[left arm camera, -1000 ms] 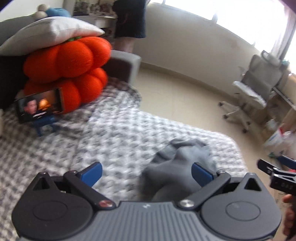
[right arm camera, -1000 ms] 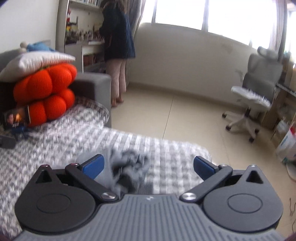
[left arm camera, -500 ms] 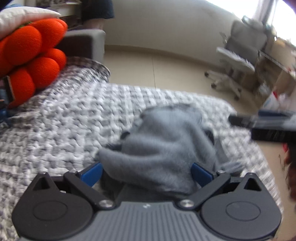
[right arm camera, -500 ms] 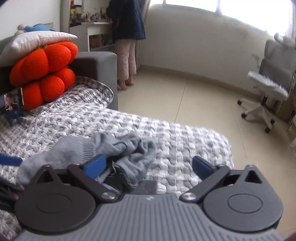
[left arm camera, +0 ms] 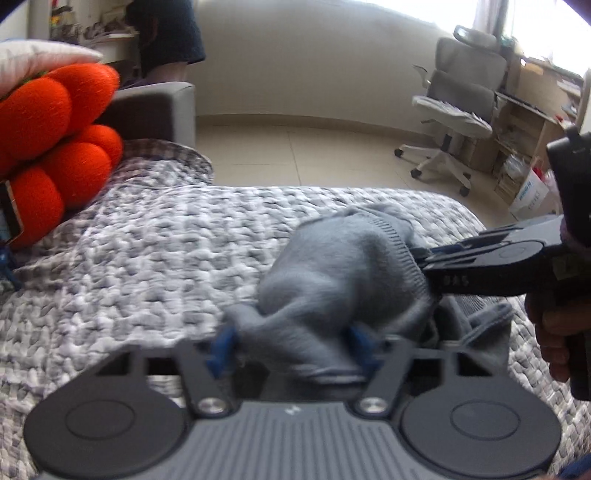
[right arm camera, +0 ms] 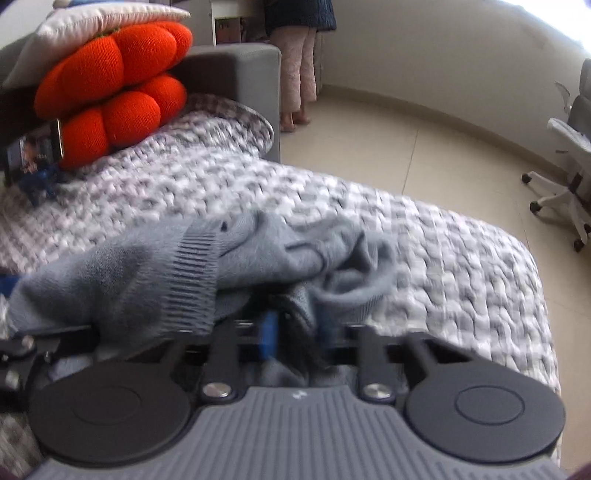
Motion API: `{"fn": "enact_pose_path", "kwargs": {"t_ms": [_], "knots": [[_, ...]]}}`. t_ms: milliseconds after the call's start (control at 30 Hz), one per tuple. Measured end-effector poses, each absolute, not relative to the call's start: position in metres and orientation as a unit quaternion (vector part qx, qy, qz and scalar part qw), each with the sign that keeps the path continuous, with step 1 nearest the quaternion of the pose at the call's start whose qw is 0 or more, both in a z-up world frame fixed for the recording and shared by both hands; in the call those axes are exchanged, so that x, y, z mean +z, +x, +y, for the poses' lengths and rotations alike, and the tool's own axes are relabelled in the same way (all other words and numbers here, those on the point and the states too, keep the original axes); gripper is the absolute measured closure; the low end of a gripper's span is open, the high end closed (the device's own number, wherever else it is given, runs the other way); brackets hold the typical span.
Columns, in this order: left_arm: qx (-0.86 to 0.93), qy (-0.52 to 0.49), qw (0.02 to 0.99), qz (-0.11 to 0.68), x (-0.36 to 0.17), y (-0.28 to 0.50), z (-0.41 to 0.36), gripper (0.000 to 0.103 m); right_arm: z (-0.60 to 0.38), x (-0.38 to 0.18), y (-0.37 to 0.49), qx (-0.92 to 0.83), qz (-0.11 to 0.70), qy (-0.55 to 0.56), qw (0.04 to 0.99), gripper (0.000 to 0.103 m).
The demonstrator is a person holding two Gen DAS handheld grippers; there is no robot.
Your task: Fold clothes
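Observation:
A crumpled grey knit garment (left arm camera: pixel 343 266) with a ribbed cuff (right arm camera: pixel 192 280) lies on a grey-and-white woven blanket (left arm camera: pixel 155 251). My left gripper (left arm camera: pixel 291 345) is down on its near end. Its jaws are closing, and a bunch of grey fabric fills the gap between the blue pads (left arm camera: pixel 221 347). My right gripper (right arm camera: pixel 295 332) is closing too, its blue pads (right arm camera: pixel 267 336) pinching a fold of the same garment. It shows in the left wrist view as the black right gripper (left arm camera: pixel 428 260) coming in from the right, held by a hand (left arm camera: pixel 554 339).
Orange pumpkin cushions (right arm camera: pixel 110 92) under a white pillow (right arm camera: pixel 103 22) sit at the back left, with a phone on a blue stand (right arm camera: pixel 33 151) before them. A grey sofa arm (right arm camera: pixel 236 77), a standing person (right arm camera: pixel 299 55) and an office chair (left arm camera: pixel 454 110) lie beyond the blanket's edge.
Both grippers have dropped onto the grey garment. Their jaws stood wide apart before and have drawn in around bunched fabric. The right gripper's tip has reached the garment's right side.

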State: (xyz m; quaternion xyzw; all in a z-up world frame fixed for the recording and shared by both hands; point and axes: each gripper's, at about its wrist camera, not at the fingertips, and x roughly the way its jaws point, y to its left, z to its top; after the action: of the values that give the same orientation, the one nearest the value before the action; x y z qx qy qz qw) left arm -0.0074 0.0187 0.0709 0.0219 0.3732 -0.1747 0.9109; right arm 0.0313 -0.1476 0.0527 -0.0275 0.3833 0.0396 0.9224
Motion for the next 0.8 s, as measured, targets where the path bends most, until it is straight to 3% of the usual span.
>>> {"fn": "enact_pose_path", "kwargs": {"t_ms": [33,133,600,667,767,800], "knots": [[-0.172,0.017,0.912,0.373,0.072,-0.006,0.024,0.072,-0.146,0.056,0.031,0.038,0.374,-0.026,0.926,0.092],[-0.162,-0.010,0.913,0.375,0.071,0.000,0.043,0.084,-0.143,0.066,0.026,0.038,0.337,-0.012,0.941,0.096],[-0.136,-0.053,0.943,0.299,0.089,-0.021,0.081,0.086,-0.158,0.106,0.004,-0.061,0.163,-0.013,0.985,0.098],[-0.108,-0.036,0.941,0.317,0.082,-0.013,0.081,0.082,-0.166,0.106,0.004,-0.083,0.152,-0.008,0.985,0.098],[-0.089,0.001,0.938,0.335,0.074,-0.005,0.076,0.067,-0.170,0.105,0.006,-0.106,0.143,-0.003,0.984,0.098],[-0.091,0.002,0.938,0.334,0.073,-0.004,0.077,0.055,-0.172,0.105,0.005,-0.117,0.140,0.002,0.983,0.098]]}}
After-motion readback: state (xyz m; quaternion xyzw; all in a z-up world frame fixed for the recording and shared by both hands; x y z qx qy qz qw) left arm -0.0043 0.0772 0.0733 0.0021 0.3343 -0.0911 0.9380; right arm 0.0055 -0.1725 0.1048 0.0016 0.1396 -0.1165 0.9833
